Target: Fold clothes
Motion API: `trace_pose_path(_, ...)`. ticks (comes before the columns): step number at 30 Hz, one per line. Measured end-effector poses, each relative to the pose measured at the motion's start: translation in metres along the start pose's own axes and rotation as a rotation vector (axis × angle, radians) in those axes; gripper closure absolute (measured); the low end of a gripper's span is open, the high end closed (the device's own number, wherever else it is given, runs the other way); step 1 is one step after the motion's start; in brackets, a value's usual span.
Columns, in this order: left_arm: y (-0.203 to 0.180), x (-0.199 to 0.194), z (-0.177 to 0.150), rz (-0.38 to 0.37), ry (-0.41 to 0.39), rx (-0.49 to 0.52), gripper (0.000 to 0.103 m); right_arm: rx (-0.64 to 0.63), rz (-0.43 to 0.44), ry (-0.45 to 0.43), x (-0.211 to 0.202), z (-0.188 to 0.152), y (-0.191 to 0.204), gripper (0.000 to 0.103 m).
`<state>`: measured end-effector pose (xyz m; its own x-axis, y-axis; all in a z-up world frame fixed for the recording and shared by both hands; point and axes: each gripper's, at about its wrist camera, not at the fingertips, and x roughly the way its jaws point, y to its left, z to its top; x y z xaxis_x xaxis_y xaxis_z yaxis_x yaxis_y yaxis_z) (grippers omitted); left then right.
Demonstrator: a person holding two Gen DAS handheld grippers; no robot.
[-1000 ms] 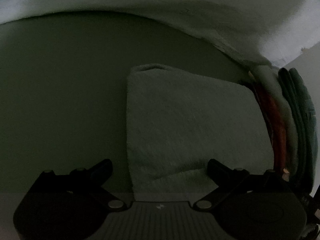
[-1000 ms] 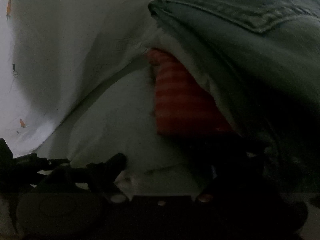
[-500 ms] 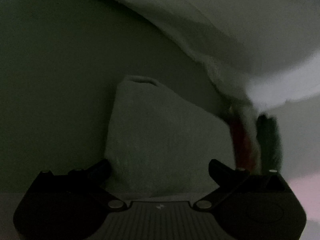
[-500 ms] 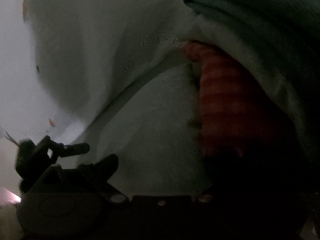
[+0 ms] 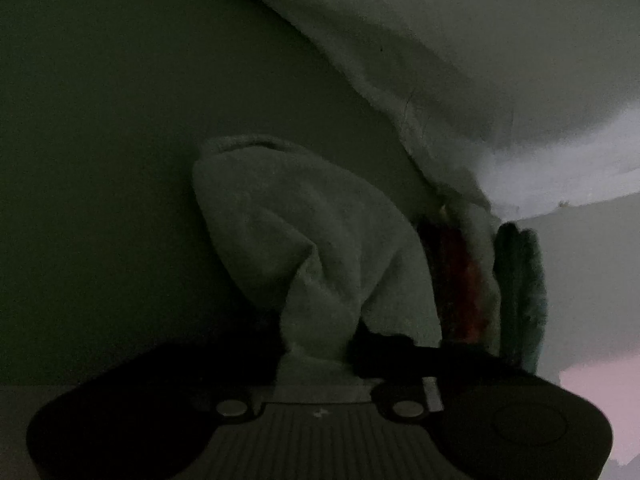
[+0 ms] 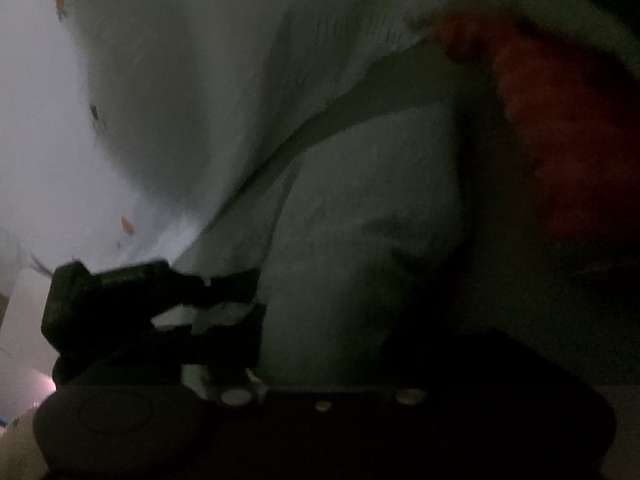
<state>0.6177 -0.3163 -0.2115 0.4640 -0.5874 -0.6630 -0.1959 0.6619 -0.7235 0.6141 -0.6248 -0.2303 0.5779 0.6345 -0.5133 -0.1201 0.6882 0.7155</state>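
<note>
Both views are very dark. In the left wrist view my left gripper [image 5: 316, 350] is shut on the near edge of a pale folded towel [image 5: 320, 240], which bunches into a ridge between the jaws. The same pale towel [image 6: 360, 240] fills the middle of the right wrist view. My right gripper [image 6: 320, 312] is pressed into it, and its right finger is lost in shadow. A red striped garment [image 5: 460, 276] and dark green folded cloth [image 5: 520, 280] stand stacked on edge just right of the towel. The red garment [image 6: 560, 140] also shows in the right wrist view.
A large white cloth with small orange marks [image 6: 140, 100] hangs over the stack, also seen in the left wrist view [image 5: 480, 60]. A plain dark surface [image 5: 100, 160] lies to the left of the towel.
My left gripper's jaws have closed from wide open onto the towel's near edge, bunching it. The right gripper has pushed closer into the towel, and the jeans have left its view.
</note>
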Motion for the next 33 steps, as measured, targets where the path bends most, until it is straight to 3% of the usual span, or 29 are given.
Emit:
trace_pose_path(6, -0.036, -0.014, -0.01, -0.022, -0.015, 0.081, 0.08, -0.091, -0.016, -0.066, -0.028, 0.013, 0.018, 0.06)
trace_pose_path(10, -0.081, -0.033, -0.015, -0.099, -0.042, 0.161, 0.081, -0.097, 0.019, -0.152, -0.073, 0.032, 0.026, 0.061)
trace_pose_path(17, -0.198, -0.07, -0.02, -0.265, -0.119, 0.348, 0.081, -0.215, 0.073, -0.38, -0.179, 0.084, 0.058, 0.061)
trace_pose_path(22, -0.288, -0.065, -0.034, -0.36, -0.143, 0.471, 0.08, -0.302, 0.06, -0.526, -0.27, 0.123, 0.053, 0.058)
trace_pose_path(24, -0.298, -0.047, -0.041, -0.308, -0.168, 0.505, 0.071, -0.304, -0.004, -0.515, -0.29, 0.133, 0.034, 0.052)
trace_pose_path(26, -0.292, -0.016, -0.046, -0.213, -0.142, 0.497, 0.059, -0.308, -0.151, -0.477, -0.296, 0.135, 0.01, 0.035)
trace_pose_path(28, -0.268, 0.02, -0.052, -0.102, -0.072, 0.497, 0.058, -0.312, -0.322, -0.397, -0.289, 0.129, -0.015, 0.029)
trace_pose_path(31, -0.226, 0.066, -0.063, 0.074, 0.036, 0.501, 0.059, -0.308, -0.543, -0.312, -0.277, 0.11, -0.045, 0.03)
trace_pose_path(33, -0.204, 0.076, -0.069, 0.102, 0.082, 0.476, 0.058, -0.28, -0.57, -0.359, -0.279, 0.098, -0.047, 0.03)
